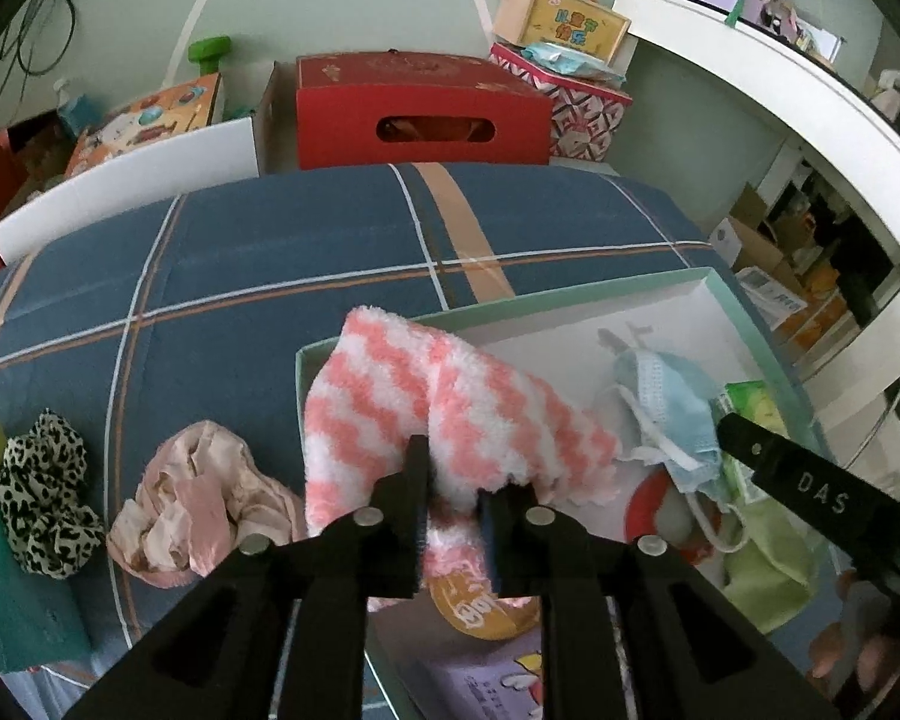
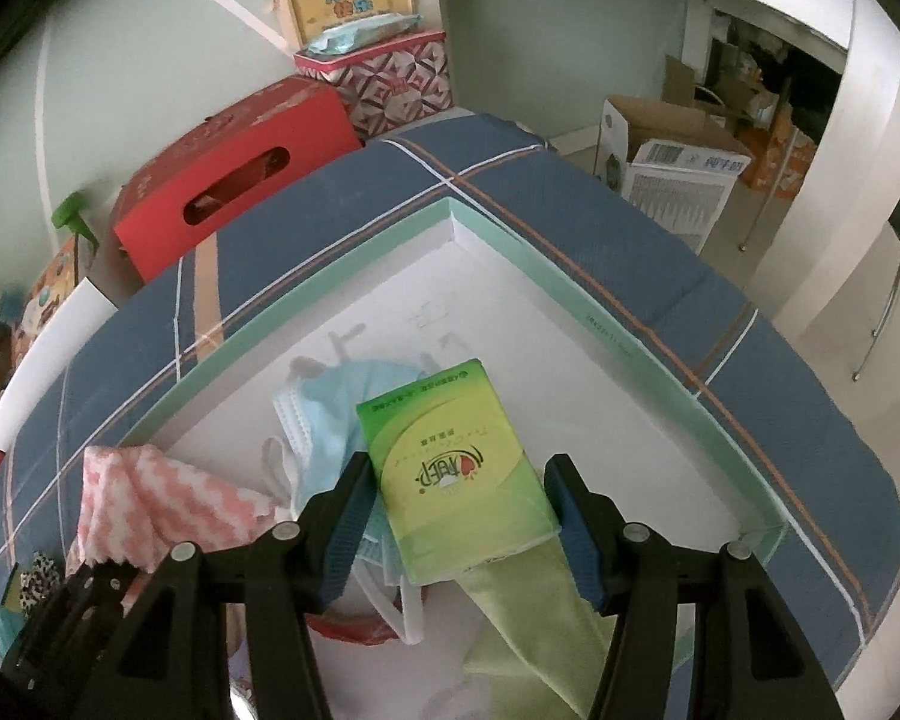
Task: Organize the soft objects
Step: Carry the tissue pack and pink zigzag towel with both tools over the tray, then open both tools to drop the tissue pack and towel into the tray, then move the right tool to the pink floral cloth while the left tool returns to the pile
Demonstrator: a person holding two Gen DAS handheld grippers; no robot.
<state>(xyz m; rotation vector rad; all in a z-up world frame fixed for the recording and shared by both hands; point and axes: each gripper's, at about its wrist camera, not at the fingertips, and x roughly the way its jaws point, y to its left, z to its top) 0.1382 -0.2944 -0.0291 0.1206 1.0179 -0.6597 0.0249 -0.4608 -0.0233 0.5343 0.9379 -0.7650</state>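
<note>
- Left wrist view: a bed [image 1: 222,276] in blue plaid is seen, with a mint-edged white box [image 1: 570,294] resting on it.
- A pink-and-white fuzzy sock [image 1: 426,396] is draped over the box's near-left rim, partly inside; the left gripper [image 1: 456,498] straddles its lower fold, pads slightly apart, and whether they press on it cannot be told.
- A lime-green cloth [image 2: 528,618] is spread in the box beneath the right gripper [image 2: 456,510].
- A green tissue pack [image 2: 450,468] lies between that gripper's blue pads, which stand apart and clear of it.
- A blue face mask [image 2: 330,414] sits beside the pack.
- Outside the box, a pink cloth [image 1: 192,498] and a leopard scrunchie [image 1: 42,492] lie on the bed.
</note>
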